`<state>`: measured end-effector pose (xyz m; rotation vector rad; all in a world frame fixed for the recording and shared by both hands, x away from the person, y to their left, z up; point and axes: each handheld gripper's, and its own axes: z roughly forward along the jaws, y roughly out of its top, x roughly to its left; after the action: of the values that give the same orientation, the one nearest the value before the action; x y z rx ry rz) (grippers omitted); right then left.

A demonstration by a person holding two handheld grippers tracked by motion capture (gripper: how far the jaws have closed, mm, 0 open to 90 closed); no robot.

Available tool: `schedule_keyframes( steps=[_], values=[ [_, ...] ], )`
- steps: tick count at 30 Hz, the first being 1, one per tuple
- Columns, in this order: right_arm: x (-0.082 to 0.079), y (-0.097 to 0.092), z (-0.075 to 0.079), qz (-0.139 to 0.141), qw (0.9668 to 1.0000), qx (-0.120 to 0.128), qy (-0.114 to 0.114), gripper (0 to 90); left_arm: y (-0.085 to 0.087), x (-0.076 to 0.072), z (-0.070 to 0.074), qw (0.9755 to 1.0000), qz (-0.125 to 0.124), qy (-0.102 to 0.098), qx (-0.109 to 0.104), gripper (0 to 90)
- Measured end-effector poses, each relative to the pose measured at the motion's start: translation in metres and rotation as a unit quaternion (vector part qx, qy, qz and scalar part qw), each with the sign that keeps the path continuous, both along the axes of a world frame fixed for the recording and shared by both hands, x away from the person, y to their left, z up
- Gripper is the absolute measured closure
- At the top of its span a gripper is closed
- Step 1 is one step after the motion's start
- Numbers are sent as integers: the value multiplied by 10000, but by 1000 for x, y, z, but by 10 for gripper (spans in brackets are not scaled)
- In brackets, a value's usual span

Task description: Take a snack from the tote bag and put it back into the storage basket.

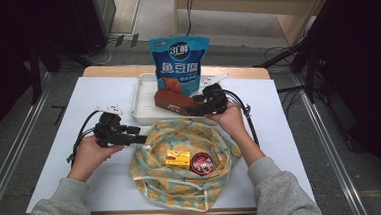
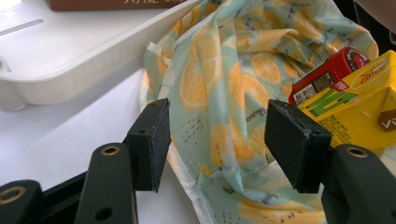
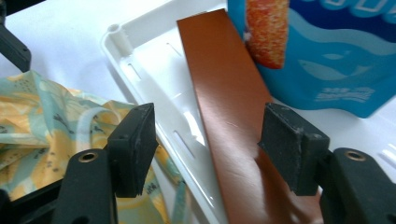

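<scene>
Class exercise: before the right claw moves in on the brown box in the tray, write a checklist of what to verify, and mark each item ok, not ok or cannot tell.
1. Right claw open: ok.
2. Brown box lined up between its jaws: ok.
3. Pads touching the box: cannot tell.
4. Blue pouch clear of the box: not ok; it stands right against it in the white tray.
5. Left claw open at the lemon-print bag: ok.
6. Yellow carton and red can lie in the bag: ok.

A long brown box [image 1: 170, 101] lies flat in the white tray [image 1: 143, 98], near the middle of the frame, touching a tall blue bag [image 1: 180, 63].
</scene>
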<state>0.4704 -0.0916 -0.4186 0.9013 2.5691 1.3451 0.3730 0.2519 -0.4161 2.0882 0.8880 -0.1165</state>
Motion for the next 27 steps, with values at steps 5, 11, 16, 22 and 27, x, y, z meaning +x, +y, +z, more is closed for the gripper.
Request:
schedule_keyframes(
  steps=[5, 11, 16, 22, 27],
  values=[
    [-2, 8, -2, 87, 10000, 10, -22, 423, 0, 0, 0, 10000, -1, -1, 0, 415],
    [-3, 17, -4, 53, 10000, 31, -45, 550, 0, 0, 0, 10000, 0, -13, 10, 415],
    [-7, 27, -2, 91, 9999, -5, -78, 707, 0, 0, 0, 10000, -4, -10, 4, 415],
    [-7, 39, -5, 102, 9997, -210, -73, 854, 0, 0, 0, 10000, -6, -13, -3, 415],
    [-4, 46, -11, 99, 9994, -314, 103, 887, 0, 0, 0, 10000, -9, -13, 6, 415]
  ],
)
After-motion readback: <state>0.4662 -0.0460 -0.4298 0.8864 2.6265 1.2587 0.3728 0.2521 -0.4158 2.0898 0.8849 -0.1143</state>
